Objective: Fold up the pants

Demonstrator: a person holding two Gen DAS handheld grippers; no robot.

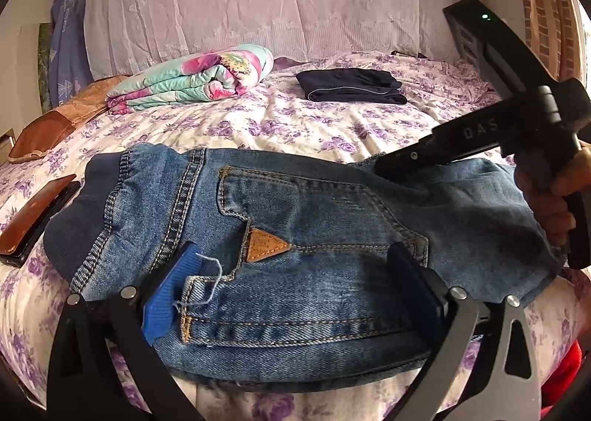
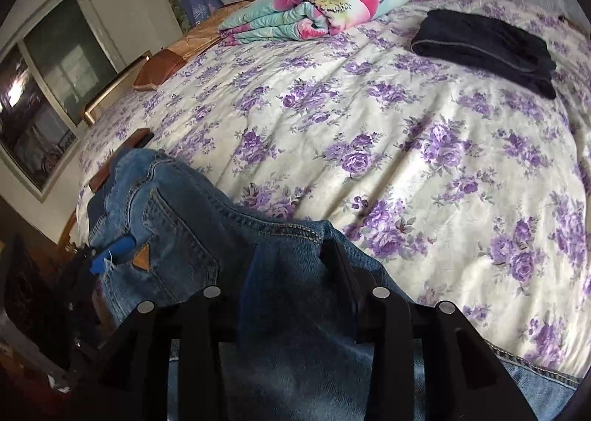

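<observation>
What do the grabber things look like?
Each hand-held gripper is black. The left hand-held gripper has silver rivets and blue ribbed finger pads. The right hand-held gripper has a green light, pale lettering, and a bare hand on its handle.
</observation>
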